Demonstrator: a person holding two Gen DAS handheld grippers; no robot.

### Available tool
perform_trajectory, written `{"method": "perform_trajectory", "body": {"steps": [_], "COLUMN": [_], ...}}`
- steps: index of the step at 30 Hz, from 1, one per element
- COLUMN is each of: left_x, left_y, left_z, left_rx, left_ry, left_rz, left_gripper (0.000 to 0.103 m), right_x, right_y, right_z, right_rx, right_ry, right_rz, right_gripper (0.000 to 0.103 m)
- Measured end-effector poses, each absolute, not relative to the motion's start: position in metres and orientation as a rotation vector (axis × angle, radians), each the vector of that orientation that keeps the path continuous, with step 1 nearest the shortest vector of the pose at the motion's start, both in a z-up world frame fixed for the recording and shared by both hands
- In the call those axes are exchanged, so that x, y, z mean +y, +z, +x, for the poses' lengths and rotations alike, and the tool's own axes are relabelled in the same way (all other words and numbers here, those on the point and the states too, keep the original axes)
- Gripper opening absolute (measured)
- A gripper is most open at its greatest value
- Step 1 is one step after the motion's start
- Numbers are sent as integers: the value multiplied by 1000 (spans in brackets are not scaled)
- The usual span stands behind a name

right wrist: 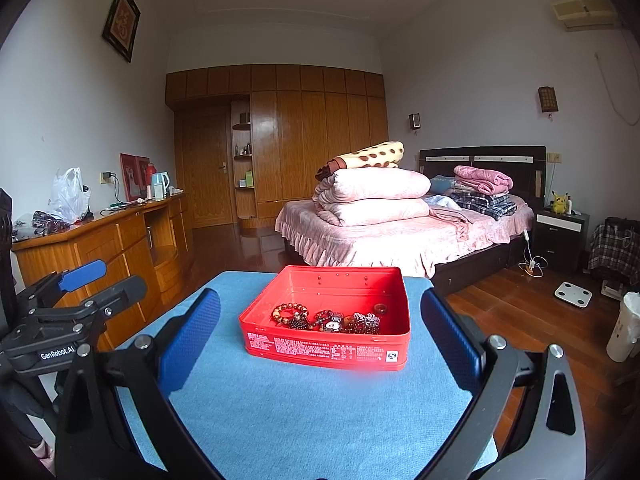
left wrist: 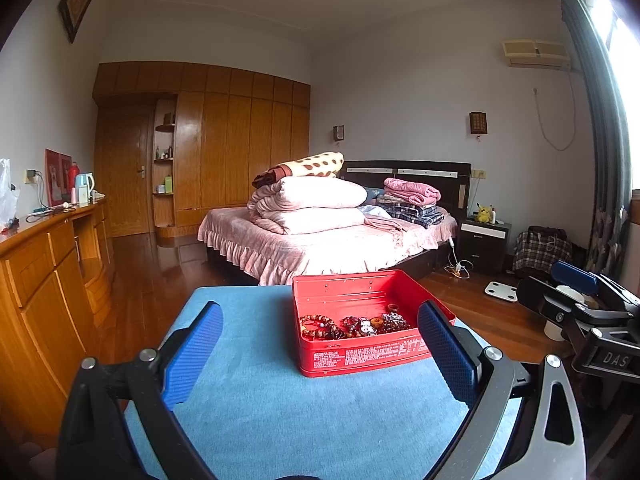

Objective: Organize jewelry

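A red tin box (left wrist: pixel 360 354) stands open on a blue cloth-covered table (left wrist: pixel 280 408). Several beaded bracelets (left wrist: pixel 322 327) and other jewelry (left wrist: pixel 384 322) lie along its near inside wall. My left gripper (left wrist: pixel 320 344) is open and empty, held above the table just short of the box. In the right wrist view the same box (right wrist: pixel 324 350) holds the bracelets (right wrist: pixel 290 315) and a small red ring (right wrist: pixel 381 309). My right gripper (right wrist: pixel 320 340) is open and empty, also short of the box. Each gripper shows at the other view's edge.
The table (right wrist: pixel 300 420) stands on a wooden floor. A bed (left wrist: pixel 332 240) with folded quilts is behind it. A wooden sideboard (left wrist: pixel 44 280) runs along the left wall. A white bin (right wrist: pixel 626 328) and a scale (right wrist: pixel 573 293) are on the floor at the right.
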State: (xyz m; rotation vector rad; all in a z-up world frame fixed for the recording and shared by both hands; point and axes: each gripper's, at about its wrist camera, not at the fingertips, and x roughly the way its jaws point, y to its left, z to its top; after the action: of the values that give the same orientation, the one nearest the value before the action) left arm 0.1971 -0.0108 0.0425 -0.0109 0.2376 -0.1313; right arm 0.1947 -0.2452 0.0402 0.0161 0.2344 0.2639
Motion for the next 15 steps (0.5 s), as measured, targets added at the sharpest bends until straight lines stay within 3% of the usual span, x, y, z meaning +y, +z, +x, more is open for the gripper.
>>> {"method": "perform_trajectory", "body": {"steps": [15], "left_x": [-9], "left_y": [40], "left_z": [199], "left_rx": [245], "left_ry": [-133], "left_rz": [-12], "left_gripper": [96], "right_x": [-246], "right_y": [36], "right_z": [195], "right_rx": [238], "right_ry": [261], "right_rz": [16], "right_gripper": [97]}}
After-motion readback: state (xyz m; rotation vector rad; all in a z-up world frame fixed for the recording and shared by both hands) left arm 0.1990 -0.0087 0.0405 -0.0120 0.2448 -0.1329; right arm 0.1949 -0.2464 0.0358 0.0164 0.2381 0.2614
